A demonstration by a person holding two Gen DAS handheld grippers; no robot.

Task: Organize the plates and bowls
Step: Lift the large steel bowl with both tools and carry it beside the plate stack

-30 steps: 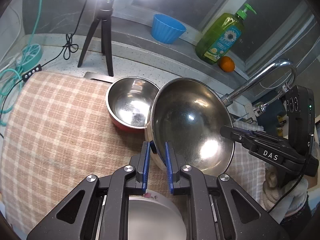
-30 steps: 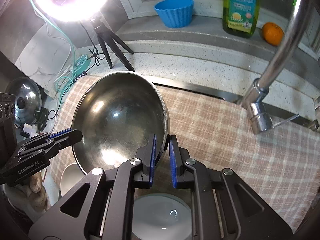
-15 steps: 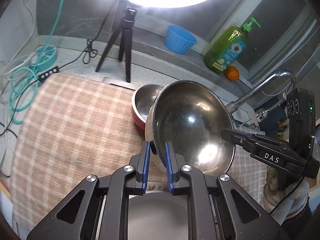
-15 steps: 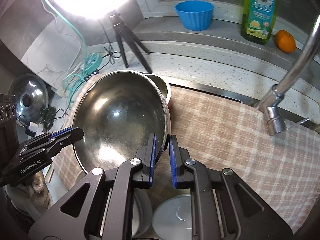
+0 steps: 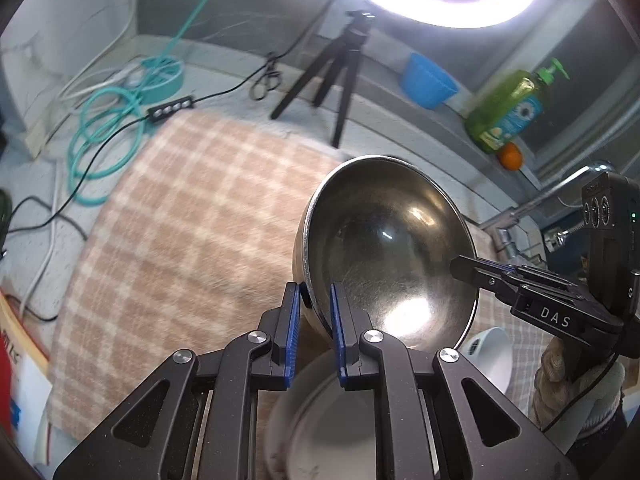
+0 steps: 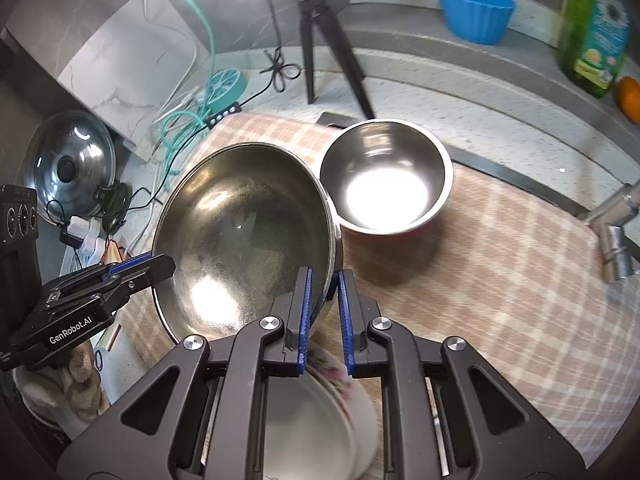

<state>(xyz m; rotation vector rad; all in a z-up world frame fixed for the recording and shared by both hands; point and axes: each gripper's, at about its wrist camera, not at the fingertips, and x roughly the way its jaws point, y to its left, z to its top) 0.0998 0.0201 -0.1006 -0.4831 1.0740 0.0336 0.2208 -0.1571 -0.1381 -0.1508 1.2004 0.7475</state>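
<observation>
Big steel bowl (image 6: 244, 236) is held in the air over the checked cloth (image 6: 500, 280), tilted, not level: mouth faces up and toward both cameras; it's round, so no long axis to call. Both tools are clamped on its rim from opposite sides: left gripper (image 5: 315, 320) has blue pads either side of the near wall in its own view, right gripper (image 6: 324, 312) likewise on the opposite edge, jaws nearly together with only the thin wall between. Each gripper also shows at the edge of the other's view. Bowl finish: brushed stainless, fine scratches inside, bright glare spot low in the basin, rolled rim, nothing visible inside. Smaller steel bowl (image 6: 386, 178) sits upright on the cloth just beyond the big one, apart from it, red outer wall showing at the base, strong reflection in the bottom. Below the grippers: a white plate with floral edge (image 6: 320, 412), partly hidden by the gripper frame; in the left view a white cup (image 5: 490, 354) near the bowl's lower edge. Cloth is beige-and-white plaid, covering a speckled grey countertop (image 6: 440, 96). Back ledge carries a blue cup (image 6: 474, 10), green soap bottle (image 6: 594, 28) and an orange (image 6: 630, 98). Ring light on a black tripod (image 6: 320, 40), teal cable coil (image 5: 108, 136), pot lid (image 6: 70, 164) at left, faucet (image 6: 616, 224) at right.
</observation>
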